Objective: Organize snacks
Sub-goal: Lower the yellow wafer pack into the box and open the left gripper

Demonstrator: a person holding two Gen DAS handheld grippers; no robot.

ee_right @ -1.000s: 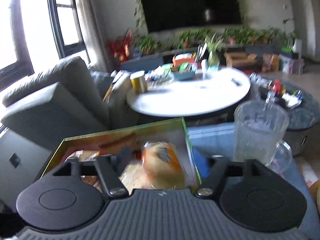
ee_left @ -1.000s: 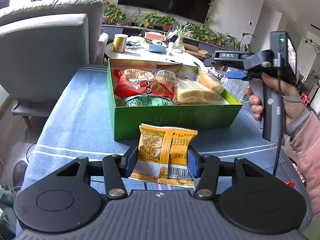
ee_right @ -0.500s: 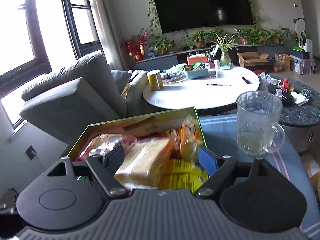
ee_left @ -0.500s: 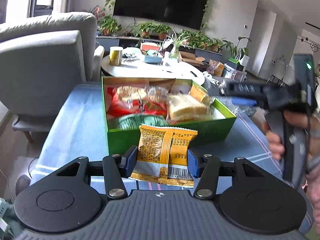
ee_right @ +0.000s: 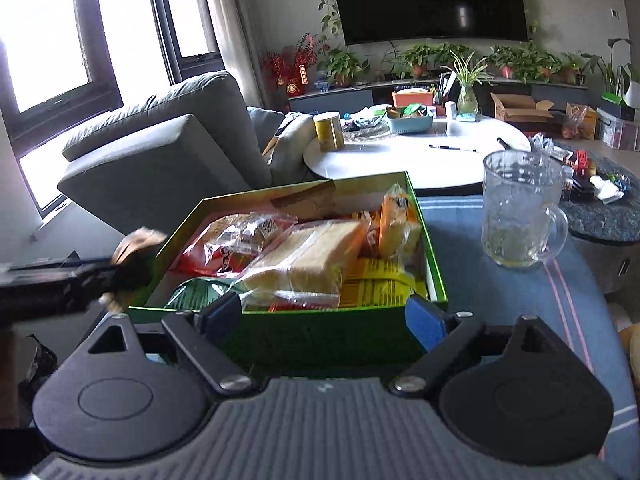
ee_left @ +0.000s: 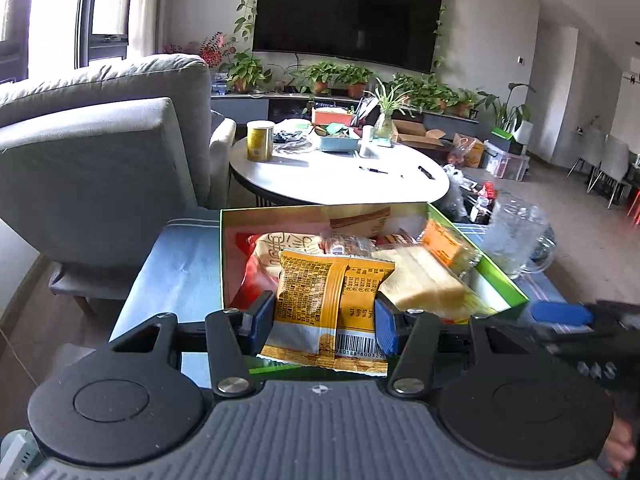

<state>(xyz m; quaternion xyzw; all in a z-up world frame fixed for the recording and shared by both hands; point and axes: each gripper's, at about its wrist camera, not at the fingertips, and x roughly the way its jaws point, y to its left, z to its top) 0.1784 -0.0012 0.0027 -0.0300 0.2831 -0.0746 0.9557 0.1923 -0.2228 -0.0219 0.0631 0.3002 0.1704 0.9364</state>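
Observation:
My left gripper (ee_left: 325,320) is shut on an orange snack packet (ee_left: 328,304) and holds it over the near edge of the green box (ee_left: 498,280). The box holds several snacks: a red bag (ee_right: 208,258), wrapped bread slices (ee_right: 304,258), a yellow packet (ee_right: 376,282) and an orange roll (ee_right: 396,220). My right gripper (ee_right: 322,320) is open and empty, just in front of the box's near wall (ee_right: 320,336). The right gripper also shows at the right edge of the left wrist view (ee_left: 592,332).
A glass mug (ee_right: 518,216) stands on the blue cloth (ee_right: 560,300) right of the box. A grey armchair (ee_left: 100,152) is at the left. A white round table (ee_left: 340,176) with a yellow can (ee_left: 260,141) is behind the box.
My left gripper has risen and moved forward with the orange packet, from in front of the box to over it. My right gripper has pulled back from over the box to its near wall.

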